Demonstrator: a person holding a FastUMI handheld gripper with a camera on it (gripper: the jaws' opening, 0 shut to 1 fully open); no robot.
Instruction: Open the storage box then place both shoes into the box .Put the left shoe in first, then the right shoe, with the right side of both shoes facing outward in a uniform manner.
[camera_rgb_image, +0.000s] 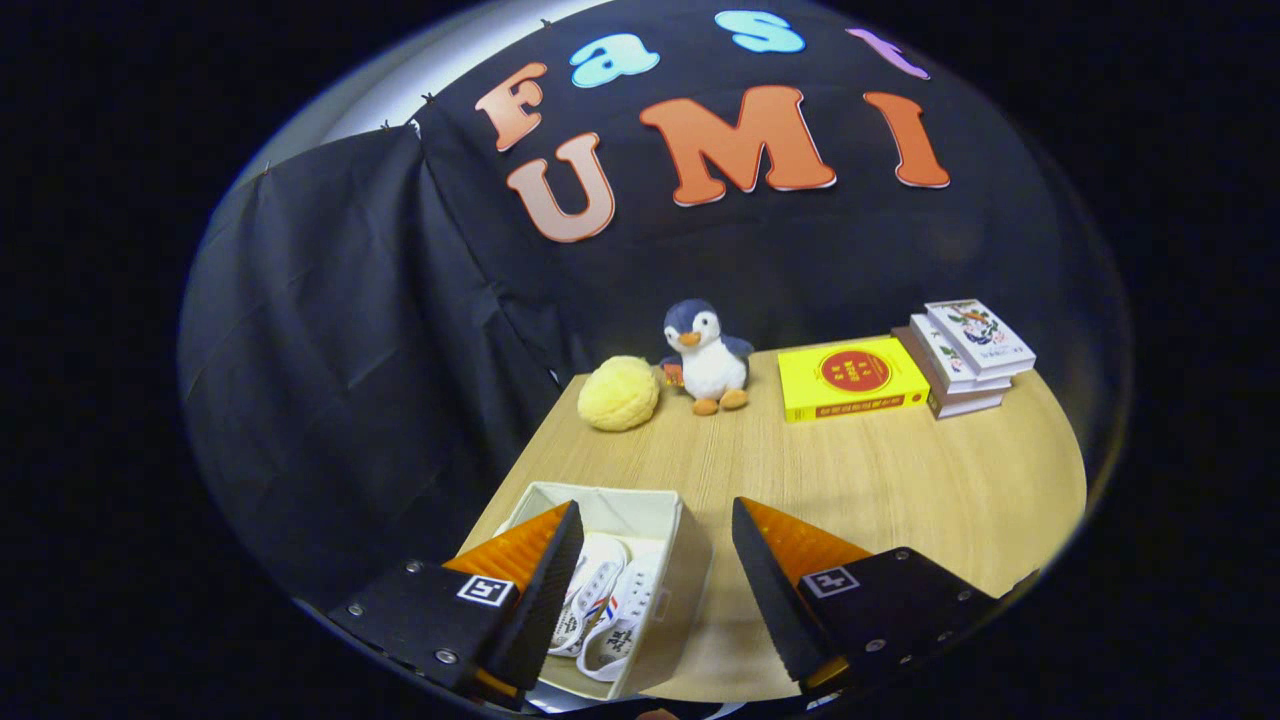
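An open cream storage box (675, 560) sits on the wooden table near its left front corner. Two white shoes (610, 600) with laces and red-blue side stripes lie side by side inside it. My gripper (655, 525) hovers above the box, open, with nothing between its fingers. The left finger (545, 590) covers part of the box and the left shoe. The right finger (770, 590) hangs over bare tabletop just right of the box wall.
Beyond the fingers, at the table's far edge, stand a yellow fluffy ball (618, 393), a plush penguin (706, 357), a yellow book (850, 378) and a stack of books (965, 355). Black cloth walls the booth behind and to the left.
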